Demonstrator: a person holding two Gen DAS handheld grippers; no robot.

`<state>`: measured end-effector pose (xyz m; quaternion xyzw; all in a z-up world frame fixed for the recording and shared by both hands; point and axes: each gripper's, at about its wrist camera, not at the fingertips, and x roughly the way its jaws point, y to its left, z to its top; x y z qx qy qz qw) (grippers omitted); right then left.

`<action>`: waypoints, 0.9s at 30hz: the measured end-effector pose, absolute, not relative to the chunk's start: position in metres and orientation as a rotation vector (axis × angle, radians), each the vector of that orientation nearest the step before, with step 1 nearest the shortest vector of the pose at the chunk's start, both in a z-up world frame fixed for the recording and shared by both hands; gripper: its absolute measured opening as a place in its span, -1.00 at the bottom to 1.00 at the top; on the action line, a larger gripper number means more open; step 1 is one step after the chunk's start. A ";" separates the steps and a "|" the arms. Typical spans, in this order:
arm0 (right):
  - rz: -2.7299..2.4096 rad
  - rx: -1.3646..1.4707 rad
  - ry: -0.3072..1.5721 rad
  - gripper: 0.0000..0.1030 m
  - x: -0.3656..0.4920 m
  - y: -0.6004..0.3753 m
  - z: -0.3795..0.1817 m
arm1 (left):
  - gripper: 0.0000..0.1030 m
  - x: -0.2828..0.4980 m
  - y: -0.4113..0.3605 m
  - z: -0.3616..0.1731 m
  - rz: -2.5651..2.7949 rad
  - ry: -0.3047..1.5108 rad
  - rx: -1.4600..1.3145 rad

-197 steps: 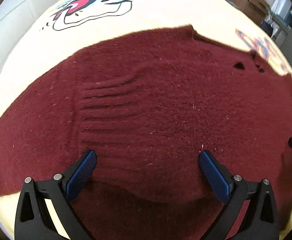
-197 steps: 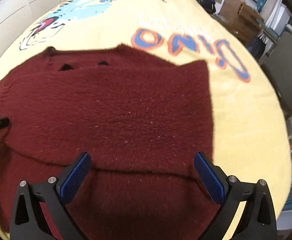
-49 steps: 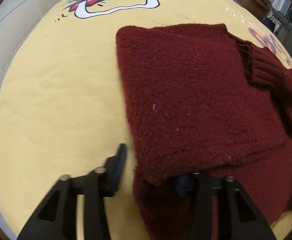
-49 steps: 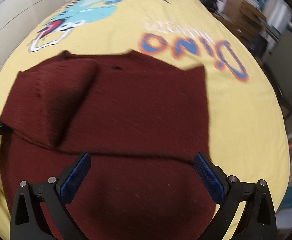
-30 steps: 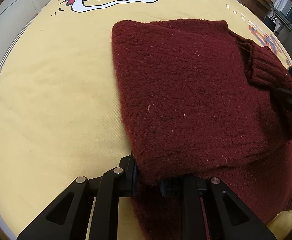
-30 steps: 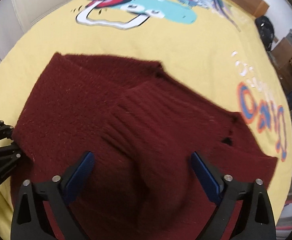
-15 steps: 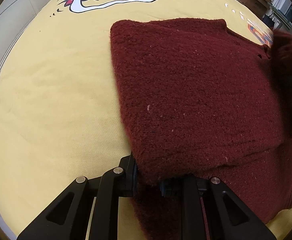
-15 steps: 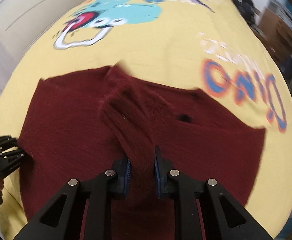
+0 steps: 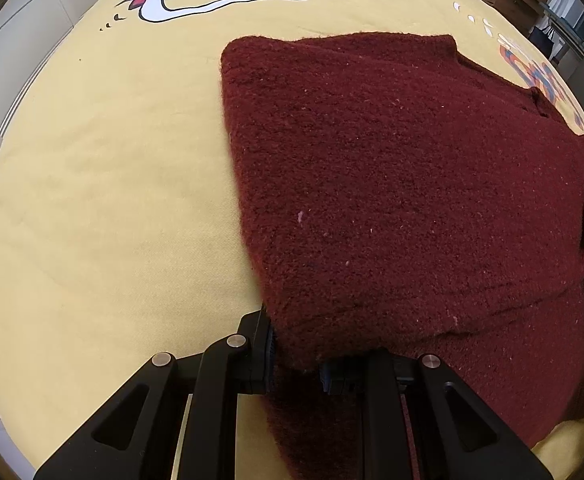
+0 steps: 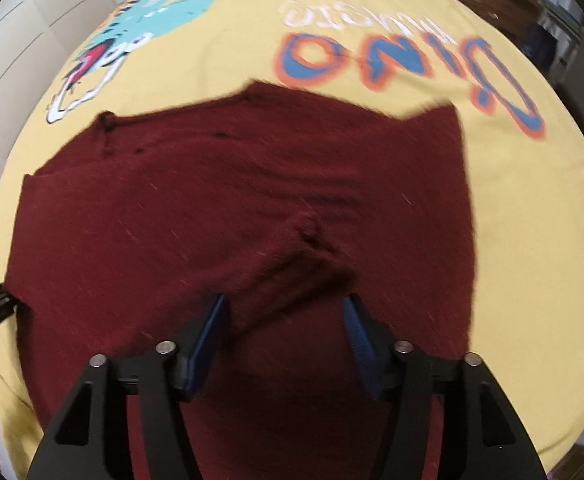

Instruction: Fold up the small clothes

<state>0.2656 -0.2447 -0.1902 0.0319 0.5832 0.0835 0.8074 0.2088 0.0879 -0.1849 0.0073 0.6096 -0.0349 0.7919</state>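
While your left gripper (image 9: 296,364) pins the sweater (image 9: 392,184) corner, jaws clamped, lay the sleeve (image 10: 288,268) flat; right gripper (image 10: 286,334) jaws stand open.

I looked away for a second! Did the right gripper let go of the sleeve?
Yes. Half a second ago its jaws pinched the sleeve; now the right gripper is open, and the sleeve lies flat on the sweater, nearer than the DINO print.

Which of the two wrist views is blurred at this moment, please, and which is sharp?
Right wrist view: motion-smeared, sweater knit and bedsheet lettering streaky. Left wrist view: crisp, sweater fibres and lint distinct, left tongs sharp; both bulge with fisheye distortion.
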 end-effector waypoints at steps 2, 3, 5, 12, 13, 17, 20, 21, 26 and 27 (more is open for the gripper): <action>0.152 0.068 1.283 0.23 0.257 -0.259 -0.194 | -0.71 0.209 0.089 -0.186 -0.075 1.310 0.012; 0.139 0.076 1.283 0.23 0.253 -0.267 -0.192 | -0.71 0.209 0.089 -0.186 -0.074 1.309 0.012; 0.135 0.126 1.269 0.26 0.247 -0.283 -0.184 | -0.71 0.209 0.089 -0.187 -0.073 1.306 0.013; 0.126 0.272 1.233 0.47 0.274 -0.301 -0.162 | -0.71 0.207 0.089 -0.187 -0.072 1.305 0.018; 0.117 0.272 1.249 0.47 0.282 -0.299 -0.165 | -0.71 0.207 0.089 -0.186 -0.071 1.305 0.018; 0.115 0.249 1.370 0.47 0.301 -0.280 -0.197 | -0.71 0.206 0.089 -0.185 -0.068 1.303 0.018; 0.114 0.207 1.369 0.31 0.296 -0.267 -0.206 | -0.71 0.205 0.089 -0.184 -0.070 1.302 0.019; 0.131 0.190 1.357 -0.18 0.293 -0.263 -0.204 | -0.71 0.205 0.089 -0.184 -0.071 1.301 0.019; 0.236 0.109 1.297 -0.75 0.281 -0.248 -0.184 | -0.71 0.203 0.087 -0.179 -0.074 1.289 0.043; 0.219 0.081 1.263 -0.75 0.278 -0.250 -0.177 | -0.71 0.202 0.085 -0.178 -0.072 1.286 0.053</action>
